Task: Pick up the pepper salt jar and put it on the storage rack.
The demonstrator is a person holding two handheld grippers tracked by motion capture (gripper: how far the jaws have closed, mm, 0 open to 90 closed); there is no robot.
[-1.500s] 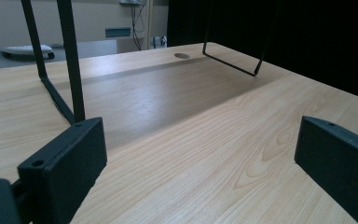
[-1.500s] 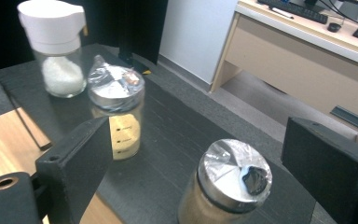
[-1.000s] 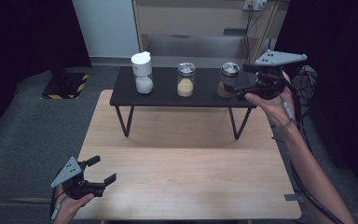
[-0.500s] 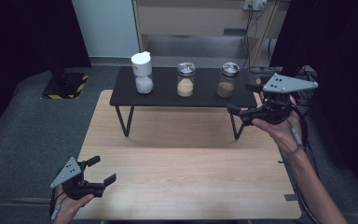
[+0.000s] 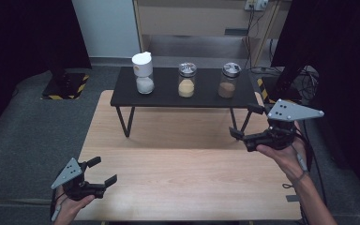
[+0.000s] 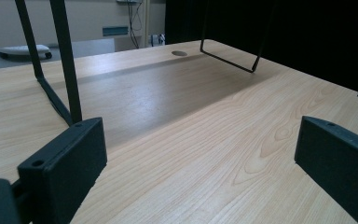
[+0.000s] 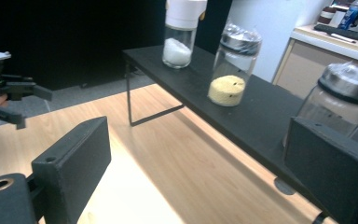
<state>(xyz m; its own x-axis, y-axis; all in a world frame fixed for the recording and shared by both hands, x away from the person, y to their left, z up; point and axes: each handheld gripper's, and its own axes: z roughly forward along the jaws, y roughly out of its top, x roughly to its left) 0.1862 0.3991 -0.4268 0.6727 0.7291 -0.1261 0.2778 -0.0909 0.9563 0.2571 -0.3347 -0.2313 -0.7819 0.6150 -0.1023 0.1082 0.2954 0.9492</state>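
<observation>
**Both grippers empty before the jar shelf**

At the wooden table's [image 5: 187, 173] near-left corner, the left gripper [image 5: 102, 171] hovers with jaws apart and nothing between them. Farther on at the right edge, the right gripper [image 5: 247, 123] is likewise spread wide and empty, near the low black shelf's [image 5: 168, 96] right end. On that shelf stand a white-capped jar [image 5: 143, 72], a yellow-powder jar [image 5: 186, 80] and, nearest the right gripper, a brown-powder jar [image 5: 228, 80].

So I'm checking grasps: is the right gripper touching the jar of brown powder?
Apart. The high view shows the right gripper open over the wooden table, well clear of the brown-powder jar on the black shelf.
</observation>
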